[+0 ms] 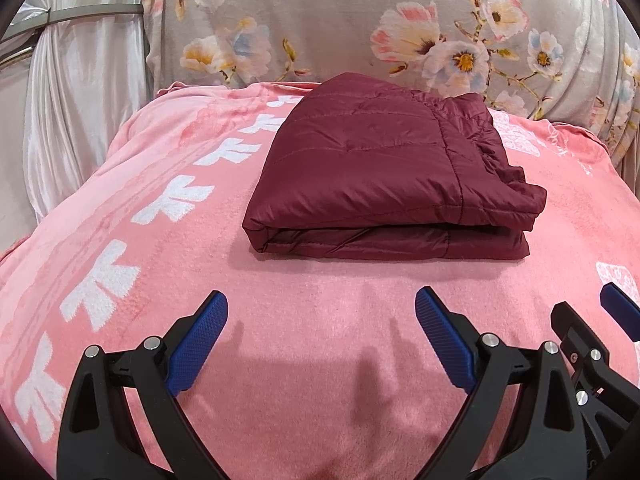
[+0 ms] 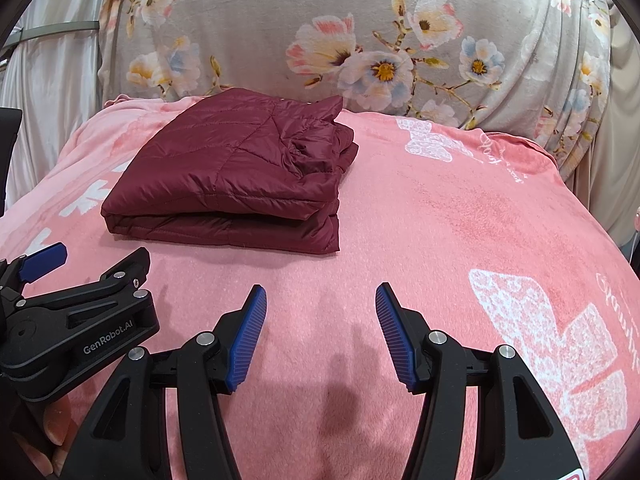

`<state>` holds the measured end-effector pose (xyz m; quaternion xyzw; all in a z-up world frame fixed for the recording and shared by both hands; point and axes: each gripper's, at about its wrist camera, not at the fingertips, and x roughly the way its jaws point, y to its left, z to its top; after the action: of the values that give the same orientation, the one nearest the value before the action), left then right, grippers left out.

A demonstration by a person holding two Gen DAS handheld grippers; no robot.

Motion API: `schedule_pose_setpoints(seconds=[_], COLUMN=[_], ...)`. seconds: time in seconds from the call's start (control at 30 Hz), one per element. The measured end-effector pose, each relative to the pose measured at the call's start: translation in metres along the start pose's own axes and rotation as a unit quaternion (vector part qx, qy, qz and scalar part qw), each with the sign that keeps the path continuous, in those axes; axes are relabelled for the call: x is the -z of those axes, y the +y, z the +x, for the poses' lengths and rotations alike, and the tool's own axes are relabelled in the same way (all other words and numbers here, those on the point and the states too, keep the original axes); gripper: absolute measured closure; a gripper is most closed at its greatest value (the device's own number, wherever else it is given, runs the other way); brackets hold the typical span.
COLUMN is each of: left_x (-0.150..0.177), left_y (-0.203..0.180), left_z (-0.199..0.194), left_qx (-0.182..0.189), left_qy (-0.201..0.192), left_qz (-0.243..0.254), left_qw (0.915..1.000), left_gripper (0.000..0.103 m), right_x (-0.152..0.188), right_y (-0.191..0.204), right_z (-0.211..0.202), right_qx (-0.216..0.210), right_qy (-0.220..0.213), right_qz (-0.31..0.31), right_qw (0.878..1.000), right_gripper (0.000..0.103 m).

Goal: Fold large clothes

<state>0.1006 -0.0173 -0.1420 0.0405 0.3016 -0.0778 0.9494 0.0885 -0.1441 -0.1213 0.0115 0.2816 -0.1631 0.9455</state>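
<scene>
A maroon quilted jacket [image 1: 380,172] lies folded into a thick rectangle on the pink blanket [image 1: 300,320]. It also shows in the right wrist view [image 2: 232,184], up and to the left. My left gripper [image 1: 322,308] is open and empty, held above the blanket a little short of the jacket's near edge. My right gripper [image 2: 320,304] is open and empty, just right of the left one and short of the jacket's near right corner. Each gripper shows at the edge of the other's view.
The pink blanket with white flower and butterfly prints [image 2: 540,328] covers the whole surface. A grey floral cloth [image 1: 360,20] hangs behind it. A pale satin curtain [image 1: 80,80] hangs at the far left.
</scene>
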Motion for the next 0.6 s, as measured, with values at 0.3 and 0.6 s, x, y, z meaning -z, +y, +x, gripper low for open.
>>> schedule_pose_setpoints(seconds=[0.3,0.6], left_x=[-0.0005,-0.0003], left_y=[-0.0001,-0.001], left_z=[-0.0005,-0.0008], left_qx=[-0.001,-0.001], left_qy=[-0.002,-0.002], left_qz=[0.002,0.002], left_qw=[1.0,1.0], left_gripper=[0.011,0.011], right_x=[-0.0001,-0.0001], right_y=[-0.0005,-0.001], right_z=[0.0,0.0], right_qx=[0.0,0.0], right_qy=[0.0,0.0], right_qz=[0.0,0.0], right_qw=[1.0,1.0], right_gripper=[0.047,0.047])
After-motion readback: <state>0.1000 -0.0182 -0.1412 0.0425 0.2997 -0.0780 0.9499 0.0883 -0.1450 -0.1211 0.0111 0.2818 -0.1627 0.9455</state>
